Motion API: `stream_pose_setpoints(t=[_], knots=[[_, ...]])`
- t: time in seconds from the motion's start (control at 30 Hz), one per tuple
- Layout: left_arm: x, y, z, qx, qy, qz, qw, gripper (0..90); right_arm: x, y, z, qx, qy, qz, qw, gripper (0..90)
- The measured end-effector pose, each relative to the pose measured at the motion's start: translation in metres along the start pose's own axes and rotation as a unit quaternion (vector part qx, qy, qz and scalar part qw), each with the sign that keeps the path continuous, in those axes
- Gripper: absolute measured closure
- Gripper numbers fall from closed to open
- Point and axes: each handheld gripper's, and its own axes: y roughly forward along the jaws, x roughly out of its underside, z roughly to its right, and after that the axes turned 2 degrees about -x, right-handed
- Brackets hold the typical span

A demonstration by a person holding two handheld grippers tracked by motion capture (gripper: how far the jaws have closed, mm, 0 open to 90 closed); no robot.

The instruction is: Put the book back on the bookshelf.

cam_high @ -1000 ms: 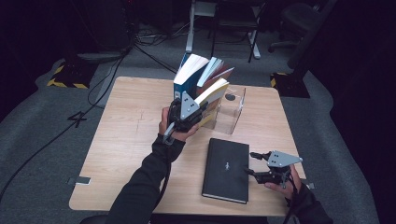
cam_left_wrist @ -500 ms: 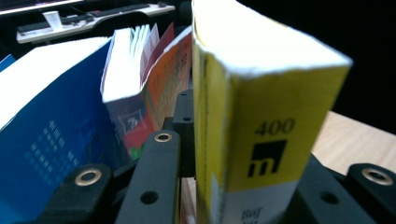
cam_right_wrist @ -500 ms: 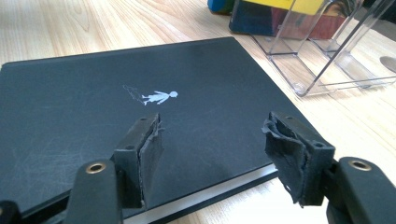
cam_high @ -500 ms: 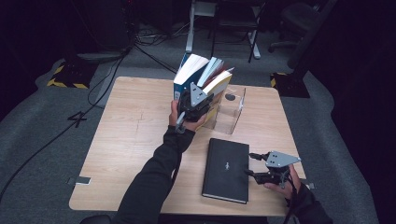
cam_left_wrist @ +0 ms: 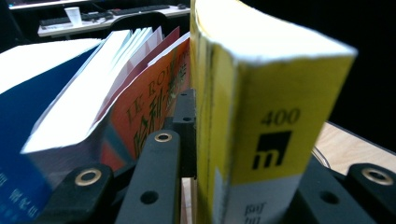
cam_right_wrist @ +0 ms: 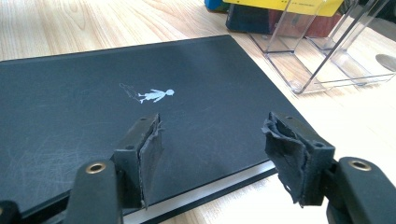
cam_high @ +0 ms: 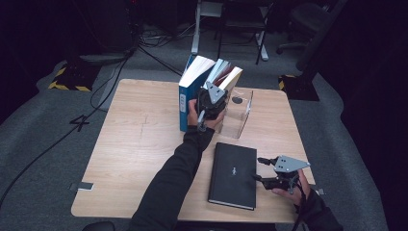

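Both sets of fingers are mine, so from the left: my left gripper [cam_high: 210, 98] is clamped on the yellow book [cam_left_wrist: 261, 116], one jaw on each cover, as the left gripper view shows up close. That book stands upright at the far middle of the table [cam_high: 130, 144], at the right end of a row of books. Left of it in the row an orange book [cam_left_wrist: 144, 112] and a fanned paperback [cam_left_wrist: 79, 107] lean over, and the blue book [cam_high: 185, 103] stands at the row's left end. Just right of the yellow book sits the clear stand [cam_high: 238, 113], touching or nearly touching it; I cannot tell which.

Nearer me, right of the middle, the black book [cam_high: 234, 174] lies flat, cover up, with a small white figure [cam_right_wrist: 154, 94] on it. My right gripper [cam_high: 262, 169] hovers at that book's right edge, fingers spread apart with nothing between them. In the right gripper view the two worn pads [cam_right_wrist: 285, 149] hang just above the cover's near edge.
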Motion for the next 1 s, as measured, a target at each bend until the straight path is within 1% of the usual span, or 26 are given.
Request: stream_pose_setpoints(t=[0.03,0.13,0.23,0.3,0.37,0.43,0.5,0.63,0.67,0.77,1.0], knots=[[0.000,0.003,0.001,-0.002,-0.002,0.001,1.0000,75.2,0.000,0.000,0.000,0.000,0.000,0.000,1.0000,36.8],[0.000,0.009,0.004,-0.008,0.002,0.001,1.0000,75.1,0.000,0.001,-0.001,-0.002,-0.002,-0.001,1.0000,36.9],[0.001,0.015,0.003,-0.011,-0.010,0.006,0.9999,75.1,-0.001,0.000,-0.001,-0.004,-0.002,0.001,1.0000,36.8],[0.002,0.019,0.002,-0.013,-0.009,0.006,0.9999,75.1,-0.001,0.000,-0.001,-0.003,-0.003,0.002,1.0000,36.8],[0.003,0.024,0.003,-0.016,-0.003,0.004,0.9999,75.1,-0.001,0.000,-0.001,-0.006,-0.004,0.003,1.0000,36.8],[0.003,0.026,0.003,-0.015,-0.006,0.005,0.9999,75.1,-0.001,0.001,-0.001,-0.006,-0.003,0.003,1.0000,36.8],[0.006,0.032,0.002,-0.018,-0.009,0.004,0.9998,75.1,-0.001,0.001,-0.002,-0.006,-0.006,0.002,1.0000,36.8],[0.008,0.035,0.003,-0.022,-0.015,0.009,0.9996,75.0,-0.002,0.000,-0.003,-0.006,-0.009,0.003,0.9999,36.8],[0.008,0.035,0.002,-0.023,-0.012,0.008,0.9996,75.0,-0.003,0.001,-0.004,-0.008,-0.010,0.003,0.9999,36.9],[0.012,0.036,0.003,-0.023,-0.024,0.010,0.9994,74.9,-0.003,0.002,-0.005,-0.008,-0.015,0.000,0.9999,36.8],[0.023,0.039,0.004,-0.027,-0.033,0.008,0.9990,74.8,-0.003,0.001,-0.005,-0.009,-0.015,0.003,0.9999,36.9]])
